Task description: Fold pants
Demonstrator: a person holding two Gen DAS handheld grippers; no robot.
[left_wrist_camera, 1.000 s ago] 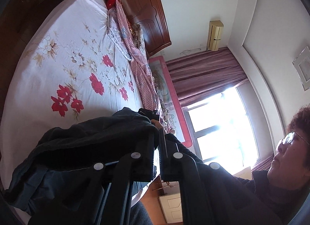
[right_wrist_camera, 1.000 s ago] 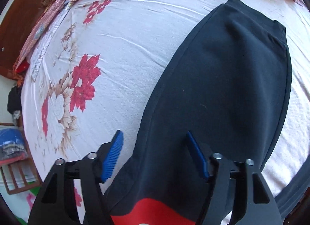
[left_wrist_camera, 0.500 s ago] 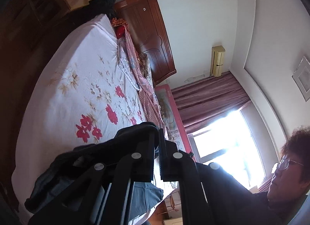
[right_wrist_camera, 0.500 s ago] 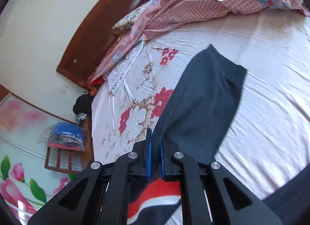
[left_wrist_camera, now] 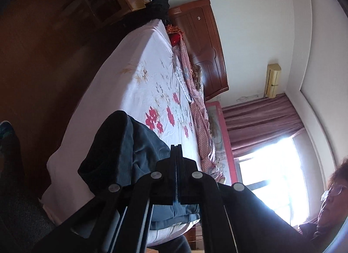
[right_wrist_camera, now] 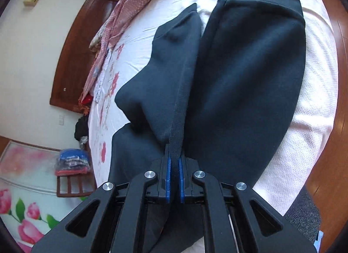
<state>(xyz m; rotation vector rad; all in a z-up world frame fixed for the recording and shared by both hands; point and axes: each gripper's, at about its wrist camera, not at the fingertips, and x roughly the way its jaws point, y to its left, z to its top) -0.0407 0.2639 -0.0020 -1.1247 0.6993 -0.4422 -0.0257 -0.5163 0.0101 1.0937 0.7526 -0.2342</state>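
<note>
The right tongs (right_wrist_camera: 174,163) tip down and pinch the dark pants (right_wrist_camera: 250,68) over the bed (right_wrist_camera: 304,144), while the left tongs (left_wrist_camera: 176,150) sit pressed together, almost level.

Bedroom: white floral-printed bed sheet (left_wrist_camera: 139,83), carved reddish wooden headboard (left_wrist_camera: 206,52), mauve curtains (left_wrist_camera: 261,120), bright sunlit window (left_wrist_camera: 274,166), dark wooden floor (left_wrist_camera: 43,61).

- From the right wrist view, my right tool (right_wrist_camera: 174,161) covers the pants (right_wrist_camera: 243,74) below its pads, so I lose their lower end.
- On the left, the left tool (left_wrist_camera: 176,150) hides where fabric meets it.
- The bed (left_wrist_camera: 139,72) foot runs behind the arms.
</note>
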